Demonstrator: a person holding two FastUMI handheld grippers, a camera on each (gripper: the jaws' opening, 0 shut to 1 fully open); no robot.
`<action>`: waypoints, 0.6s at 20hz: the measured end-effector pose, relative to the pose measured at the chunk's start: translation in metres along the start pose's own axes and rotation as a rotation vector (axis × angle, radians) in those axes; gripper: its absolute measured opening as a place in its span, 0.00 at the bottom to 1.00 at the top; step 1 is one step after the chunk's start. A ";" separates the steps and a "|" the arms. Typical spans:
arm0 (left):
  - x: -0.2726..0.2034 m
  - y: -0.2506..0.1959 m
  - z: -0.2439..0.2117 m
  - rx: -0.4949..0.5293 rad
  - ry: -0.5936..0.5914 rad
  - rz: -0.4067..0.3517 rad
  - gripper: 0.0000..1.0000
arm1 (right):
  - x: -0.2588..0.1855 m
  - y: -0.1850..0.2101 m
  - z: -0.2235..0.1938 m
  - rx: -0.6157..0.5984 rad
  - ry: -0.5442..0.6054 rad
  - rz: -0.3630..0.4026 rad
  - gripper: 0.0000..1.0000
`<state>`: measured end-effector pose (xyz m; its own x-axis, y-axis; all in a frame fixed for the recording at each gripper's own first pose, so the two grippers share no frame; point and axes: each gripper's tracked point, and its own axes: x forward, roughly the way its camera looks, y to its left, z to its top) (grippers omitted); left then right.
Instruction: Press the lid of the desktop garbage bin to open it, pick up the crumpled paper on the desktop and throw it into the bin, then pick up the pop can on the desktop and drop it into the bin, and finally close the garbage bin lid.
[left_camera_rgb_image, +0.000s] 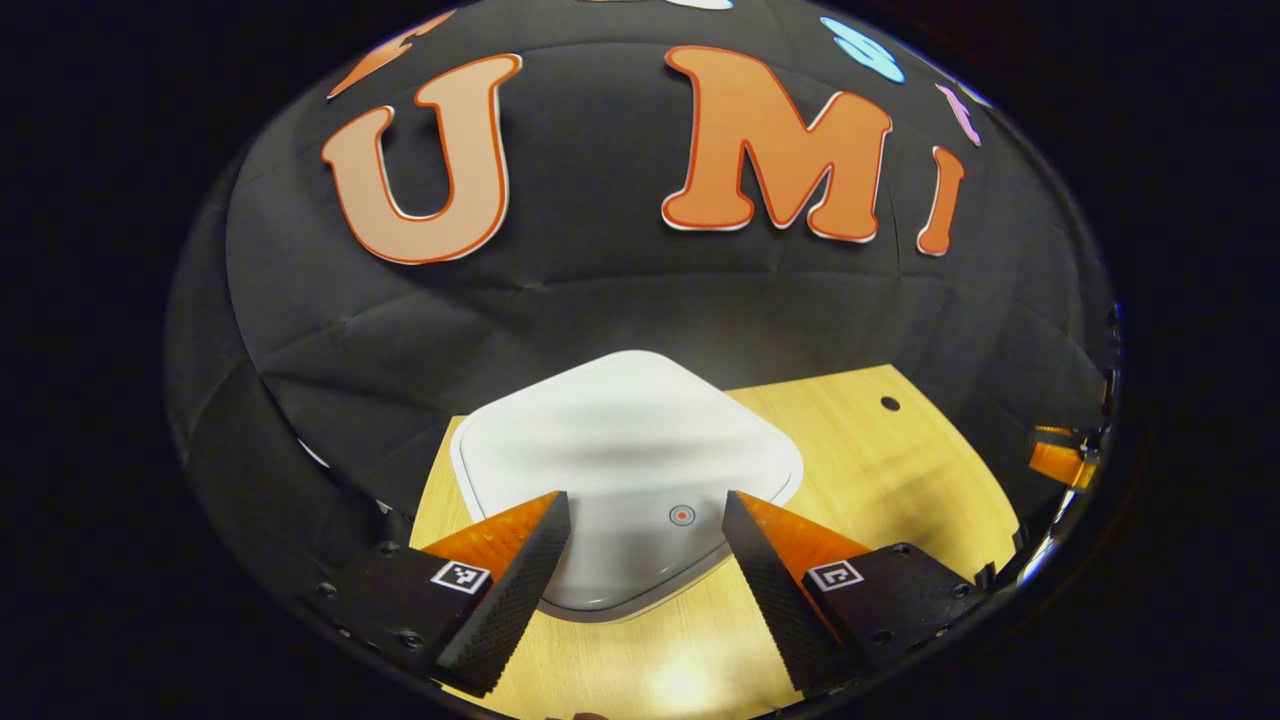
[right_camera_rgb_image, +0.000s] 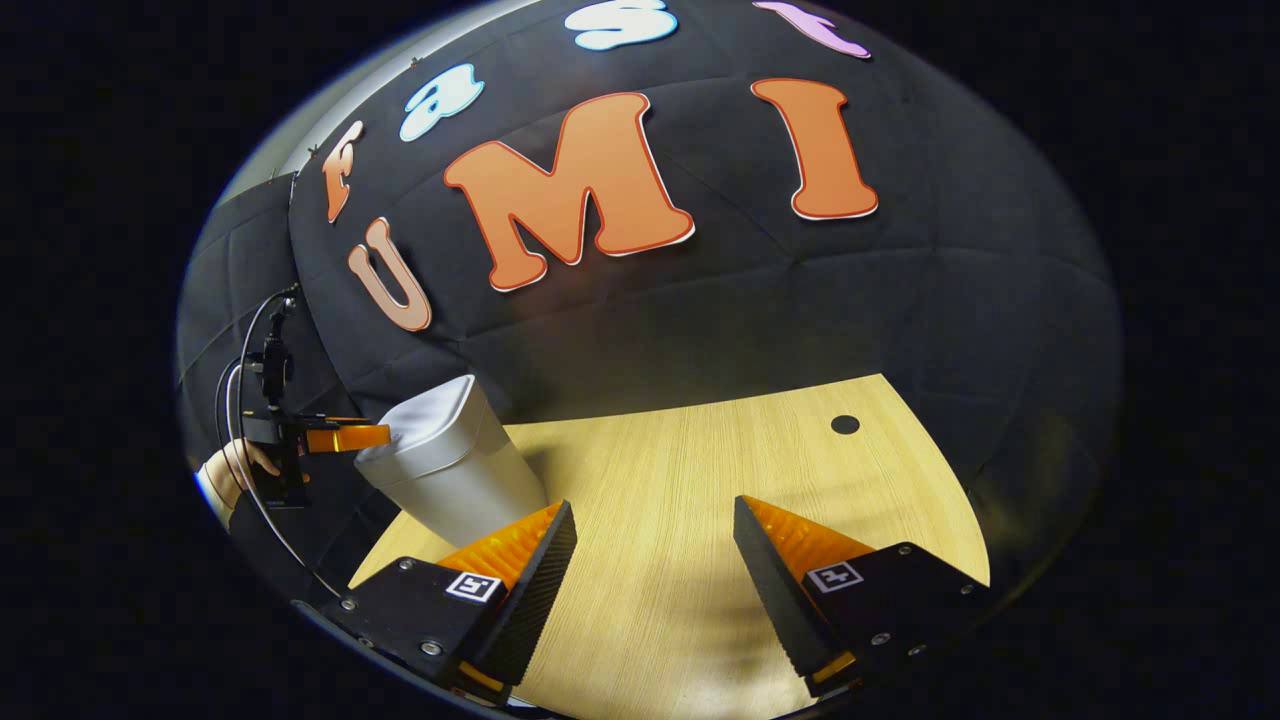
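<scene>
Both grippers are spread wide with nothing between their fingers. Left gripper (left_camera_rgb_image: 646, 510) hangs just above the bin (left_camera_rgb_image: 625, 470), its two fingers straddling the near part of the closed lid; whether a tip touches the lid is hard to judge from this angle. Right gripper (right_camera_rgb_image: 655, 520) sits over bare table (right_camera_rgb_image: 700, 450), well apart from the bin.

By size, the table comes first: a light wood top with a curved far edge meeting the black booth wall. Next is the bin, white with rounded corners. In the left gripper view it is seen from above, lid (left_camera_rgb_image: 620, 430) shut and flush, standing near the table's far left edge. In the right gripper view the same bin (right_camera_rgb_image: 450, 470) shows from the side, tapering toward its base, with the left gripper (right_camera_rgb_image: 345, 437) level with its top edge and a hand (right_camera_rgb_image: 240, 465) holding it.

Smaller still: a dark round hole (right_camera_rgb_image: 845, 424) in the table near the far right, and a small red ring mark (left_camera_rgb_image: 681, 515) on the lid between the left fingers.
</scene>
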<state>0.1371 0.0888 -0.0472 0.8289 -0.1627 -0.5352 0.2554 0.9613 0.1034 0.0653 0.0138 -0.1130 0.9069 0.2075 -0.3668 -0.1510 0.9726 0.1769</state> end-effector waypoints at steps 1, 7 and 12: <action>-0.005 -0.001 0.010 -0.016 -0.027 -0.002 0.99 | -0.003 0.002 0.003 -0.001 -0.008 0.002 0.95; -0.043 -0.036 0.064 -0.042 -0.201 -0.045 0.99 | -0.010 0.022 0.036 -0.019 -0.087 0.019 0.95; -0.084 -0.085 0.081 -0.017 -0.309 -0.109 0.99 | -0.017 0.040 0.055 -0.055 -0.154 0.024 0.95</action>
<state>0.0860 0.0023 0.0572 0.9097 -0.3220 -0.2621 0.3445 0.9378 0.0437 0.0655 0.0434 -0.0492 0.9518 0.2160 -0.2178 -0.1905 0.9728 0.1321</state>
